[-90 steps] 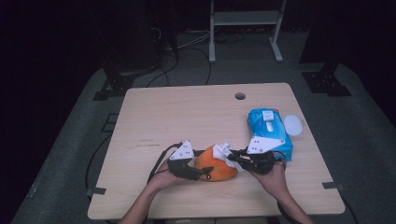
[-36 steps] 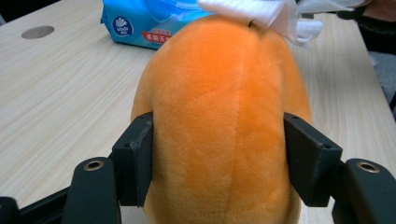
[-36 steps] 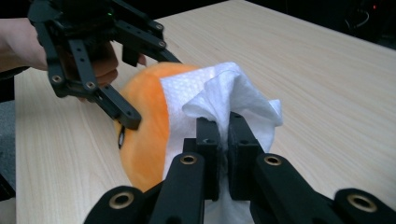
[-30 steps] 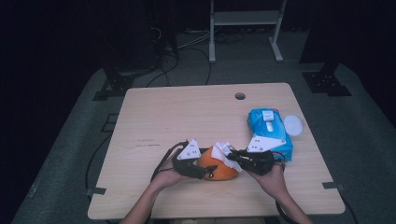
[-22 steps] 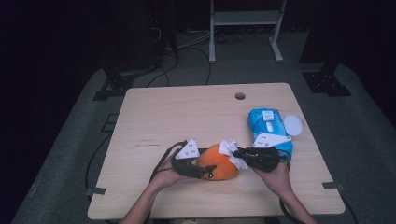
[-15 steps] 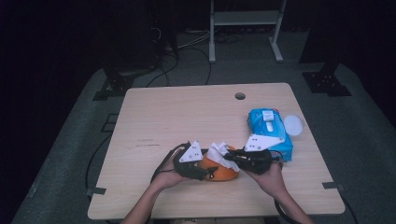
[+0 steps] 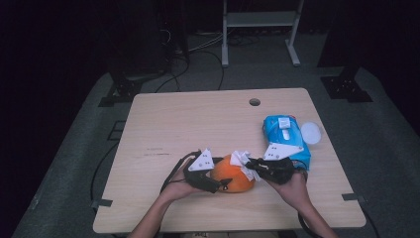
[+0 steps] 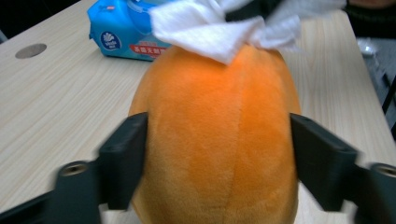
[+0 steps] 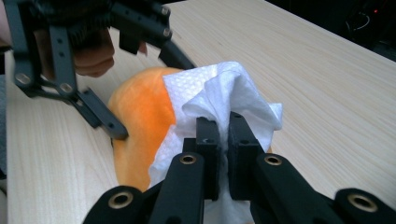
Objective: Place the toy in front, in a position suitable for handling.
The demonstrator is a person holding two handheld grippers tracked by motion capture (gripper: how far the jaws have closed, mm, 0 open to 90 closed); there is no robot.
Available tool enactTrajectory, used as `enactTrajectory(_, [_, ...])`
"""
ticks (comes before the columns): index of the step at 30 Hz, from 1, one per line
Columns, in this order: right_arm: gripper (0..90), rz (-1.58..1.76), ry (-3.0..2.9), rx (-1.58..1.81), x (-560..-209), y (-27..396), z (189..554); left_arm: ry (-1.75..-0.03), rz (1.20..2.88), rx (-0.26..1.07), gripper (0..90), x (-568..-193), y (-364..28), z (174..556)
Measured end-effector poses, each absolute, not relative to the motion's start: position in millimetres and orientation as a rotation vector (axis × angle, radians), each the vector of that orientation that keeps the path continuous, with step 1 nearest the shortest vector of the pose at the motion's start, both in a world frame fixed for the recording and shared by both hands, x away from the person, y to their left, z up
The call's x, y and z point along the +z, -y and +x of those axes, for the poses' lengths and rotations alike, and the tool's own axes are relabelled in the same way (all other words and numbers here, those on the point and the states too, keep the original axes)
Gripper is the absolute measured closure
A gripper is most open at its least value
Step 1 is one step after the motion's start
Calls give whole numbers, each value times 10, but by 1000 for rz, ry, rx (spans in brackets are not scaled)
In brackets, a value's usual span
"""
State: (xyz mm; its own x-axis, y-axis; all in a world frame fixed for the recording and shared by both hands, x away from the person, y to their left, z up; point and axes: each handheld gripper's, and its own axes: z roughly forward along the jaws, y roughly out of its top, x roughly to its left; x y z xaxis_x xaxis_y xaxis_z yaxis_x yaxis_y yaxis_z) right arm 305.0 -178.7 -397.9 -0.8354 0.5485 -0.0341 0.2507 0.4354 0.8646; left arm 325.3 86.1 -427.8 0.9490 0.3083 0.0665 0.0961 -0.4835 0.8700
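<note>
An orange plush ball (image 7: 233, 174) (image 8: 219, 140) (image 9: 140, 121) lies near the table's front edge. My left gripper (image 7: 222, 184) (image 8: 219, 154) is shut on it, one jaw on each flank. A crumpled white wipe (image 7: 241, 158) (image 8: 224, 28) (image 9: 219, 102) rests on the top right of the ball. My right gripper (image 7: 251, 167) (image 9: 223, 135) is shut on the wipe and presses it against the ball. In the right gripper view the left gripper (image 9: 107, 116) and the hand holding it sit behind the ball.
A blue pack of wet wipes (image 7: 285, 136) (image 8: 123, 35) lies at the right of the table (image 7: 198, 124), with a round white lid (image 7: 310, 133) beside it. A cable hole (image 7: 254, 101) sits near the far edge. Cables trail off the front left.
The right gripper has rubbed the wipe back and forth over the ball's top right. The left gripper has kept its hold, with the ball shifting slightly.
</note>
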Motion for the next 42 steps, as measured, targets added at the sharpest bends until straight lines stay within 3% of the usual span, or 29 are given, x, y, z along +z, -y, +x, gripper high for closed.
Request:
enactTrajectory(3, [845,695,-2375,1346,-3987,1803,3053,-357,2050,205,150,-4270,-903,3305])
enactTrajectory(5, [845,713,-2373,1343,-3984,1835,3068,-390,2037,163,152,-4289,-940,3342])
enactTrajectory(7, [845,727,-2376,1341,-3982,1858,3078,-394,2028,135,236,-4299,-958,3354])
enactTrajectory(8, [845,727,-2376,1341,-3982,1858,3078,-389,2024,135,236,-4302,-965,3353])
enactTrajectory(9, [845,725,-2373,1331,-3962,1855,3068,-378,2031,152,323,-4284,-958,3329])
enactTrajectory(10, [845,725,-2373,1331,-3962,1855,3068,-378,2031,152,347,-4284,-958,3329])
enactTrajectory(17, [846,539,-2377,1331,-3783,1532,2880,-318,2060,246,377,-4166,-759,3192])
enactTrajectory(19, [846,533,-2388,1303,-3806,1499,2900,-323,2044,235,351,-4195,-775,3200])
enactTrajectory(22, [846,557,-2384,1282,-3832,1577,2937,-341,1998,169,202,-4256,-815,3268])
enactTrajectory(24, [847,577,-2379,1272,-3843,1614,2944,-355,1998,145,168,-4277,-823,3295])
enactTrajectory(27, [846,647,-2366,1306,-3842,1781,2994,-349,1985,145,318,-4286,-816,3299])
enactTrajectory(30, [847,627,-2364,1290,-3807,1754,2973,-330,1999,190,386,-4252,-777,3264])
enactTrajectory(37, [847,519,-2431,1300,-3751,1450,2901,-249,2038,259,403,-4195,-707,3181])
enactTrajectory(42, [847,574,-2408,1285,-3727,1582,3009,-248,2028,197,407,-4274,-805,3240])
